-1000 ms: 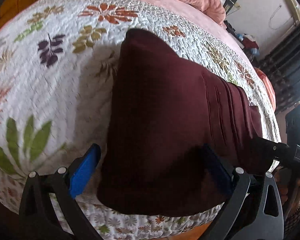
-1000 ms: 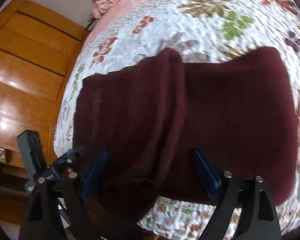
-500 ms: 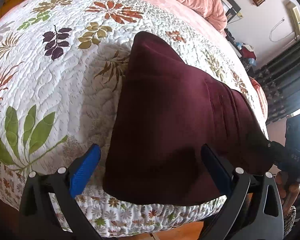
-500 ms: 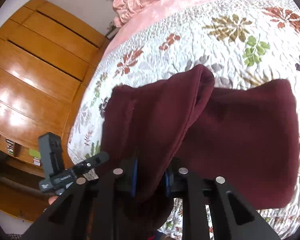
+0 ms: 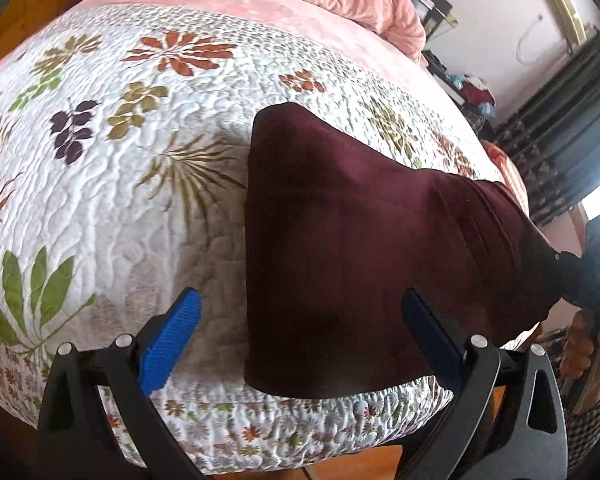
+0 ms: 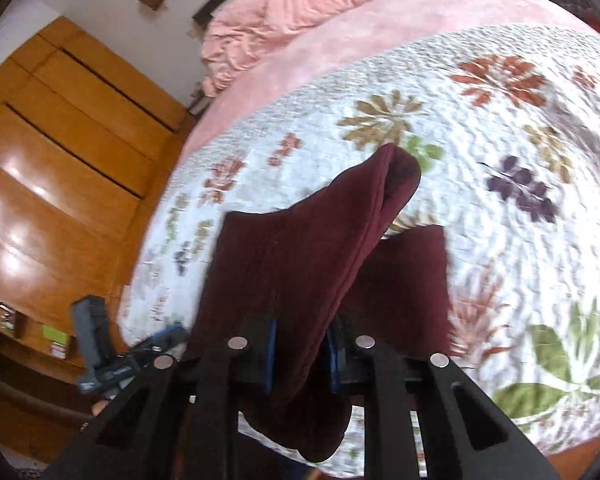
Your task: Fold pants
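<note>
Pants (image 6: 300,272) pinched in right tongs (image 6: 300,356), between spread left tongs (image 5: 300,340).

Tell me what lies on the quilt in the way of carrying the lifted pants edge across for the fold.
Nothing visible does. The right tool is clamped on the maroon pants, and the floral quilt beyond the fabric shows only its printed leaves and flowers.

Bright daylight; heavy fisheye bending; right wrist view motion-blurred.
</note>
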{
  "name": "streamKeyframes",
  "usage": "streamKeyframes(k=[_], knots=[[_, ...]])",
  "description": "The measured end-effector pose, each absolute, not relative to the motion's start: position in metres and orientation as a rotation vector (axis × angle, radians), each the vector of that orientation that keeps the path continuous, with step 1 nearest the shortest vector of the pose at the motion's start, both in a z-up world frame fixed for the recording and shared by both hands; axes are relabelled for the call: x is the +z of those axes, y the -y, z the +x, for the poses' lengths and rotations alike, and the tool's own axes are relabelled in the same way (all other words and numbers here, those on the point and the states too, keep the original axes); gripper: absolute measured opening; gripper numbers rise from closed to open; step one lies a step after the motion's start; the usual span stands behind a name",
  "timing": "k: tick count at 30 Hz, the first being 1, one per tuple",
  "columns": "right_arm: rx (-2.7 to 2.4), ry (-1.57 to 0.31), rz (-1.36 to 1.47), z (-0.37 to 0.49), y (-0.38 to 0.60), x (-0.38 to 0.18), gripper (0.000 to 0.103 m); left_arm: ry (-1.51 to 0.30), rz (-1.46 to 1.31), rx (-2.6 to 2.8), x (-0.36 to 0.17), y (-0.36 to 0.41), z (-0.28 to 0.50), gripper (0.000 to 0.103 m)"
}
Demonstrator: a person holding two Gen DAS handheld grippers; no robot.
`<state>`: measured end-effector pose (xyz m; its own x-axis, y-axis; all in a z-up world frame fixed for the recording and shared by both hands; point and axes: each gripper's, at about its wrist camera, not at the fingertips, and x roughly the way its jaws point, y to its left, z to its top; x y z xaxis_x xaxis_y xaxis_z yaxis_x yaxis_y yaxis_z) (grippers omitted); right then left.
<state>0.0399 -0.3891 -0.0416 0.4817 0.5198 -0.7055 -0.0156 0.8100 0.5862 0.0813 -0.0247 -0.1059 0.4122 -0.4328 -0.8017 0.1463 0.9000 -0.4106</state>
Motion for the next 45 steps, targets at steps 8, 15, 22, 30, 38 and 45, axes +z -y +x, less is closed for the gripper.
streamKeyframes(k=[8, 15, 22, 30, 38, 45], knots=[[0.243, -1.139, 0.555, 0.045, 0.404, -0.110, 0.022, -1.148, -0.223, -0.367, -0.127, 0.052, 0.086, 0.100], [0.236, -1.085, 0.484, 0.041, 0.414, -0.083, 0.053, -1.184, -0.236, -0.382, -0.131, 0.052, 0.088, 0.100], [0.245, -1.086, 0.580, 0.099, 0.439, -0.081, 0.058, -1.187, -0.218, -0.376, -0.124, 0.054, 0.090, 0.100], [0.305, -1.081, 0.654, 0.129, 0.440, -0.097, 0.007, -1.215, -0.212, -0.364, -0.132, 0.061, 0.093, 0.100], [0.228, -1.134, 0.619, 0.127, 0.442, -0.119, 0.015, -1.212, -0.225, -0.360, -0.139, 0.068, 0.095, 0.100], [0.256, -1.075, 0.639, 0.069, 0.456, -0.085, 0.046, -1.190, -0.200, -0.361, -0.125, 0.064, 0.085, 0.100]])
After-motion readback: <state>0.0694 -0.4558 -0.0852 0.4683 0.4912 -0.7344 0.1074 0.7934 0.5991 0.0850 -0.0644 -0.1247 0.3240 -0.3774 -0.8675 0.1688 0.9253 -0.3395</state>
